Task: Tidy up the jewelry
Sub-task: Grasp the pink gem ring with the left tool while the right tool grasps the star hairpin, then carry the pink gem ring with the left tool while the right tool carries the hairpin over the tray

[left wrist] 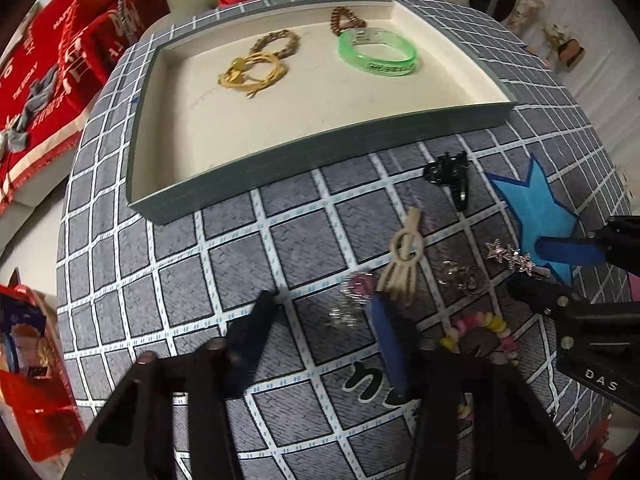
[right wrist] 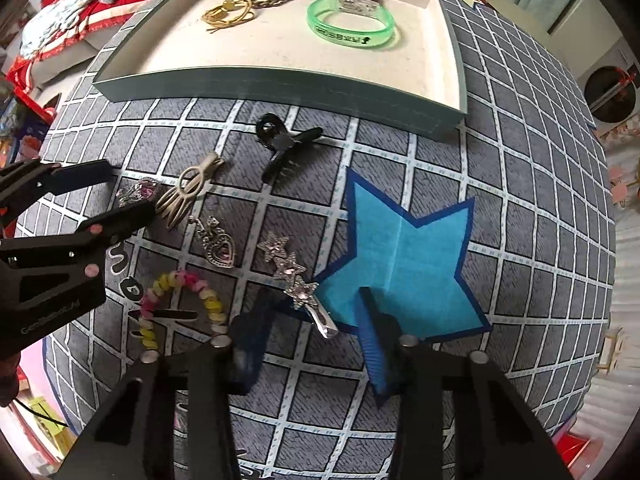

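A grey tray (left wrist: 320,148) (right wrist: 248,80) with a cream floor holds a green bangle (left wrist: 378,54) (right wrist: 352,26), a yellow cord bracelet (left wrist: 252,72) (right wrist: 228,14) and two brown braided bracelets. On the checked cloth lie a black claw clip (left wrist: 450,178) (right wrist: 286,146), a beige claw clip (left wrist: 402,258) (right wrist: 188,192), a pink jewelled clip (left wrist: 354,298) (right wrist: 136,192), a silver heart pendant (right wrist: 216,246), a silver star clip (left wrist: 514,258) (right wrist: 298,284) and a pastel coil bracelet (left wrist: 482,334) (right wrist: 180,308). My left gripper (left wrist: 320,304) is open around the pink clip. My right gripper (right wrist: 316,300) is open around the star clip.
A blue star patch (right wrist: 404,264) (left wrist: 536,216) marks the cloth at right. Red embroidered cushions (left wrist: 60,64) lie behind the tray at left. A red packet (left wrist: 28,360) sits off the cloth's left edge.
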The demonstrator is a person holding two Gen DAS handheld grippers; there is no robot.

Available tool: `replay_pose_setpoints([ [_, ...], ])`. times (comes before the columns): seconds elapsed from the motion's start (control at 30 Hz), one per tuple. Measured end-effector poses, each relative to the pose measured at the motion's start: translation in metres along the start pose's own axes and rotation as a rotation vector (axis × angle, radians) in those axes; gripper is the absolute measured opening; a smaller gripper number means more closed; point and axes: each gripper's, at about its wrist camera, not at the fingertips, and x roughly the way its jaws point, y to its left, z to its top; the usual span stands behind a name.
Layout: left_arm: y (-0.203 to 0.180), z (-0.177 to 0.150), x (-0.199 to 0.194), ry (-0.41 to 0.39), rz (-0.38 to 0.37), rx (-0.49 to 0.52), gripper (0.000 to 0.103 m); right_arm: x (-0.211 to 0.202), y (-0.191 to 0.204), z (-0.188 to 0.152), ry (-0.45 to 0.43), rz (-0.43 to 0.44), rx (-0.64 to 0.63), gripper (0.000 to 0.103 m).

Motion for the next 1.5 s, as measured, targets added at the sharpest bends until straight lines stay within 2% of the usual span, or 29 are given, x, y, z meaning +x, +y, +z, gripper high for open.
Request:
replay_pose_setpoints([
  [0.03,-0.002,0.001,-0.001,-0.004,-0.004,0.018,0.047,-0.001,0.004,0.001,0.0,0.0,-0.001,0.036],
  [0.1,-0.008,-0.001,-0.002,-0.001,-0.014,0.053,0.029,-0.003,0.011,0.003,-0.002,-0.001,-0.001,0.028],
  [0.17,-0.013,-0.003,-0.003,0.003,-0.019,0.071,0.029,-0.006,0.015,0.002,-0.004,-0.003,0.001,0.019],
  [0.3,-0.008,-0.008,-0.006,0.007,-0.055,0.024,0.029,-0.016,0.012,-0.006,-0.01,0.012,0.039,0.019],
  [0.47,0.007,-0.015,-0.016,-0.005,-0.109,-0.079,0.029,-0.021,-0.009,-0.009,0.002,0.097,0.16,0.019],
  [0.63,0.019,-0.015,-0.03,-0.025,-0.125,-0.136,0.029,-0.027,-0.024,-0.009,0.006,0.164,0.262,0.019],
  [0.83,0.031,-0.013,-0.047,-0.062,-0.132,-0.17,0.029,-0.039,-0.038,-0.003,-0.014,0.225,0.326,0.019],
  [1.2,0.039,0.026,-0.064,-0.127,-0.153,-0.165,0.029,-0.064,-0.067,0.011,-0.105,0.268,0.315,0.019],
  [1.5,0.055,0.064,-0.061,-0.168,-0.119,-0.186,0.029,-0.075,-0.082,0.054,-0.149,0.295,0.298,0.019],
])
